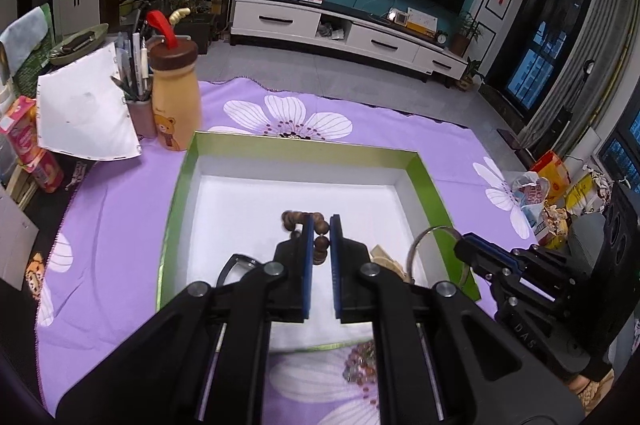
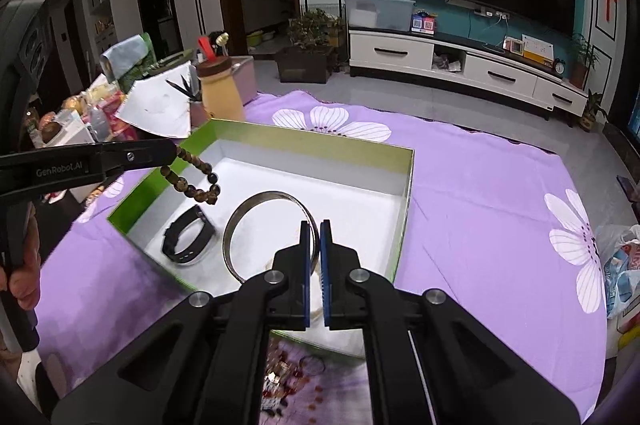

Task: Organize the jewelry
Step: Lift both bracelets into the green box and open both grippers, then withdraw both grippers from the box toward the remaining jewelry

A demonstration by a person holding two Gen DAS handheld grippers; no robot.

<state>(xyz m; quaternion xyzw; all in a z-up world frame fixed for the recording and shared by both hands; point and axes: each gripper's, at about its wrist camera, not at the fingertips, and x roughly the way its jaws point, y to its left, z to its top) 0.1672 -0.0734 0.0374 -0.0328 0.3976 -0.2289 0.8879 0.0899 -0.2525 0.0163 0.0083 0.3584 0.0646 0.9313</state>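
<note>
Left tool (image 1: pixel 319 225) angled down over the green-rimmed box (image 1: pixel 424 177), pads clamped on the wooden bead bracelet (image 2: pixel 196 181), which hangs above the white box floor. Right tool (image 2: pixel 315 231) tilted down likewise, pinching the metal bangle (image 2: pixel 240 213) by its rim. Black watch band (image 2: pixel 188 237) lies inside the box. Purple flowered cloth (image 2: pixel 480 185) covers the desk.
</note>
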